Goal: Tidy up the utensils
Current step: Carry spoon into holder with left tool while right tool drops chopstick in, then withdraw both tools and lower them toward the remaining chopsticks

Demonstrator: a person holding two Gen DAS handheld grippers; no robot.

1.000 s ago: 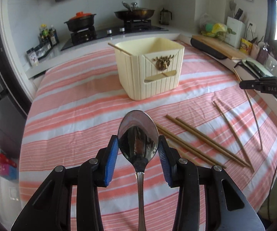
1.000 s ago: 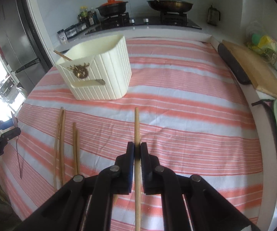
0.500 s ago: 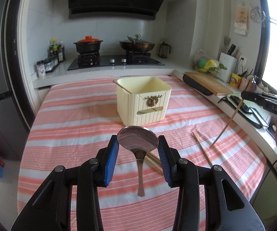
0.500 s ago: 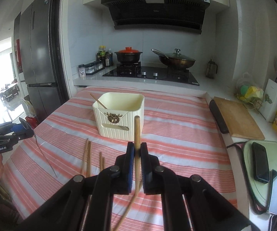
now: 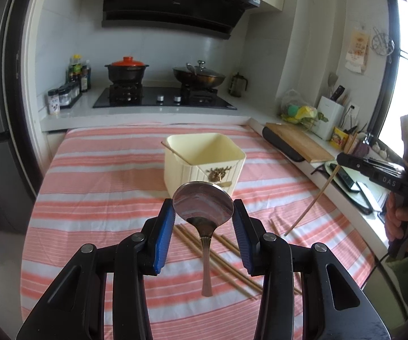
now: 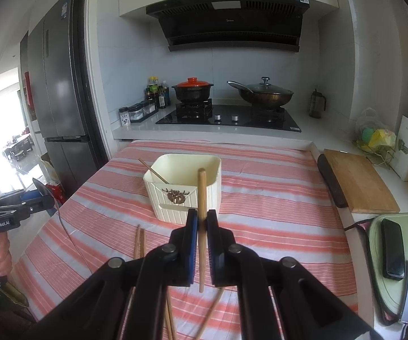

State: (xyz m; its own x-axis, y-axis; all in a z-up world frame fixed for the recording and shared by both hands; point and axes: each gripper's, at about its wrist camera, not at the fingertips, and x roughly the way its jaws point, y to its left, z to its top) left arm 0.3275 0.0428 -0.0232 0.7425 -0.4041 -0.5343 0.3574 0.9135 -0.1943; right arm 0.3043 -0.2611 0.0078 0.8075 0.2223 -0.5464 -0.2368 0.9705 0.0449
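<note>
Two grippers are up over the striped tablecloth (image 5: 104, 175). The left gripper (image 5: 203, 221) pinches a metal spoon (image 5: 203, 204) by the sides of its bowl between blue pads, the handle hanging down toward the cloth. The right gripper (image 6: 202, 223) is clamped tight on one wooden chopstick (image 6: 201, 198), which stands nearly upright, its upper end in front of the cream box (image 6: 186, 187).

That box sits mid-table with one chopstick leaning inside against its rim. More loose chopsticks (image 5: 232, 266) lie on the cloth near the grippers; the black gripper frames cover part of them, so their count is unclear.

Around the table: a hob (image 6: 229, 117) with an orange-lidded pot (image 6: 192, 90) and a lidded wok (image 6: 264, 93), spice jars, a fridge (image 6: 59, 85) at the left, a cutting board (image 6: 357, 181) and a phone (image 6: 392, 248) on the right-hand counter. From the left wrist, the spoon hides the box's lower front. Fisheye edges darken the corners.
</note>
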